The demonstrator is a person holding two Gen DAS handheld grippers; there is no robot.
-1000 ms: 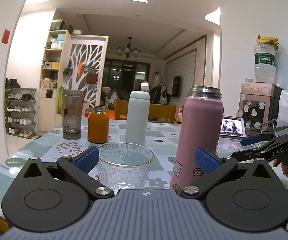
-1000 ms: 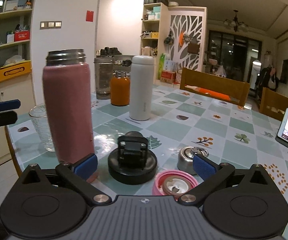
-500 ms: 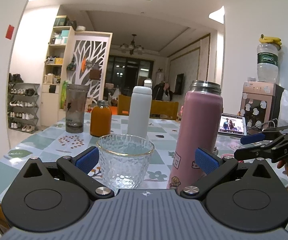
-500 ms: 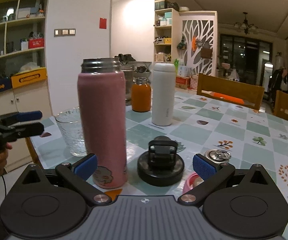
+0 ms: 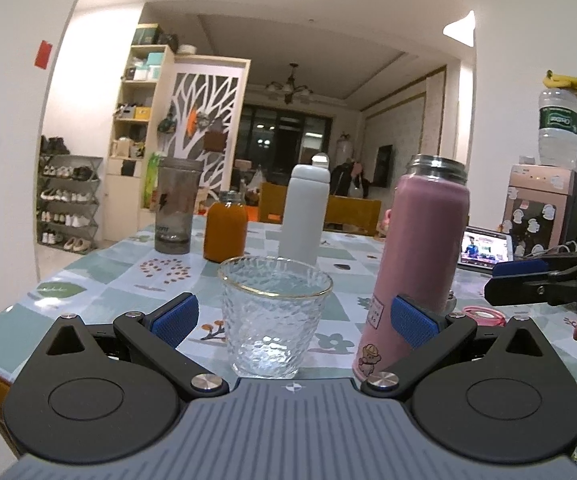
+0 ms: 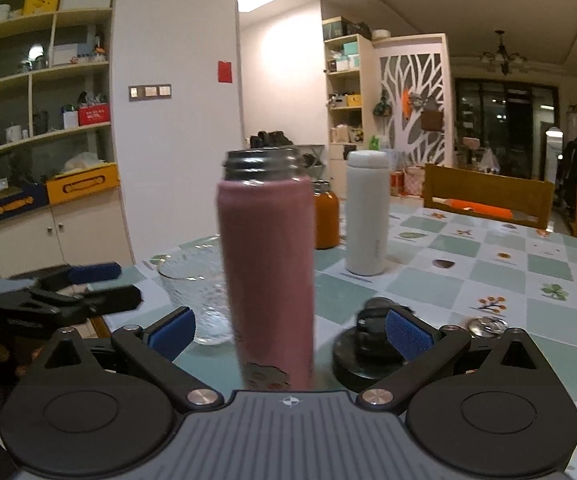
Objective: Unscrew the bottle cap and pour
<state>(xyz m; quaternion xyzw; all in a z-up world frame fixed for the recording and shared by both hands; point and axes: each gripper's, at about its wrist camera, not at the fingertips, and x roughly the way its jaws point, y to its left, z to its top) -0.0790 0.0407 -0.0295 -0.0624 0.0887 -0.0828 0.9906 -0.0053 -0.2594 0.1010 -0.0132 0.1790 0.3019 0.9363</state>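
A pink flask [image 6: 266, 276] stands upright and uncapped on the table, centred between the open fingers of my right gripper [image 6: 290, 330], not clamped. In the left wrist view the flask [image 5: 420, 268] stands right of a clear glass tumbler [image 5: 274, 316]. My left gripper [image 5: 294, 316] is open with the tumbler between its fingers, apart from them. The tumbler also shows left of the flask in the right wrist view [image 6: 192, 292]. A pink cap [image 5: 482, 315] lies on the table behind the flask.
A black lid [image 6: 362, 354], a small metal stopper [image 6: 486, 326], a white flask [image 6: 366, 212], an orange bottle [image 5: 224, 232] and a grey tumbler [image 5: 176, 206] stand on the tiled table [image 6: 508, 280]. A tablet [image 5: 486, 248] is at the right; wooden chairs stand beyond.
My right gripper has swung left, bringing the pink flask from its left side to the middle between its fingers. My left gripper has drifted slightly, with the tumbler still between its fingers.
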